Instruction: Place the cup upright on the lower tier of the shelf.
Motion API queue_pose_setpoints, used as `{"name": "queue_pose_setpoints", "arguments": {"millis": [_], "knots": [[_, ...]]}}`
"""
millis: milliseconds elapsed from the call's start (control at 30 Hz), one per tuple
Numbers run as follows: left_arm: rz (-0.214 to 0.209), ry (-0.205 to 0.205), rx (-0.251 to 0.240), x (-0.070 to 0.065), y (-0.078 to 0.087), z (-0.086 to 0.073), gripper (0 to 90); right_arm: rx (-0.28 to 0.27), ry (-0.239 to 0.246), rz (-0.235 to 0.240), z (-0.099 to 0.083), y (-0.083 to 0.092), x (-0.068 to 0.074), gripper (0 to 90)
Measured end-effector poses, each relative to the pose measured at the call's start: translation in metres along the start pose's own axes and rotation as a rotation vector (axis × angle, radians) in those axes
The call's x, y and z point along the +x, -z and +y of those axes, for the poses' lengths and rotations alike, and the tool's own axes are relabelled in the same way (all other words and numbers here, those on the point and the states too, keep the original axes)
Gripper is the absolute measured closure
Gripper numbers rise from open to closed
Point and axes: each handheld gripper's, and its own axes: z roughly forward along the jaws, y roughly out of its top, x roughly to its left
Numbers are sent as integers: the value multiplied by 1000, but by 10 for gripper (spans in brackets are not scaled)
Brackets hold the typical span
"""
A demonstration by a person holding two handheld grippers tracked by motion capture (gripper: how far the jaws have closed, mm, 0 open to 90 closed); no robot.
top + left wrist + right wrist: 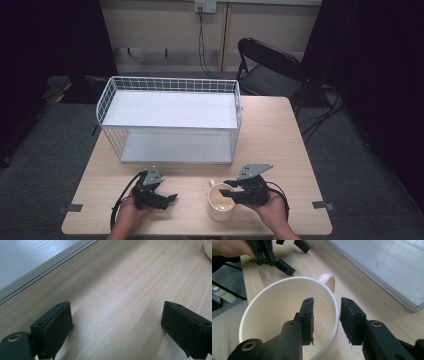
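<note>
Mug empty, rim btwn right hand-held gripper pads, not yet clamped; left hand-held gripper open.

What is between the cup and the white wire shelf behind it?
Nothing: bare wooden table separates the cup from the wire shelf, seen in the high view.

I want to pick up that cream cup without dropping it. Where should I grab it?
Grab the cream ceramic mug by its rim wall, coming from above with one jaw inside and one outside, as the right gripper is placed. It stands upright and open-topped, so the thin wall fits between the pads. Its small handle points away, towards the white wire shelf rack.
</note>
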Motion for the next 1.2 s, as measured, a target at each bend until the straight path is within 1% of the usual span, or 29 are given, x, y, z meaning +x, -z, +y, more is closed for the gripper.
{"name": "queue_pose_setpoints", "arguments": {"millis": [67,100,267,333,400,533,600,633,700,900,1100,1200], "knots": [[0,0,0,0,0,0,95,5,-5,-7,-1,-1,-1,666],[0,0,0,0,0,0,95,6,-11,-2,-2,-2,-1,681],[0,0,0,0,0,0,95,22,-21,-16,-2,-5,-1,725],[0,0,0,0,0,0,95,31,-7,-33,-1,-5,1,757],[0,0,0,0,0,0,95,28,-11,-35,-1,-5,1,771],[0,0,0,0,0,0,95,29,-2,-75,-1,-3,3,799],[0,0,0,0,0,0,95,26,3,-84,-1,-2,2,817],[0,0,0,0,0,0,95,21,-7,-81,-1,-1,1,817],[0,0,0,0,0,0,95,24,-11,-76,-1,-1,0,817],[0,0,0,0,0,0,95,13,-27,-82,-1,-1,-2,818],[0,-1,0,0,0,0,95,-7,-48,-95,3,1,-6,817],[0,0,0,0,0,0,95,-18,-46,-108,5,3,-7,817]]}}
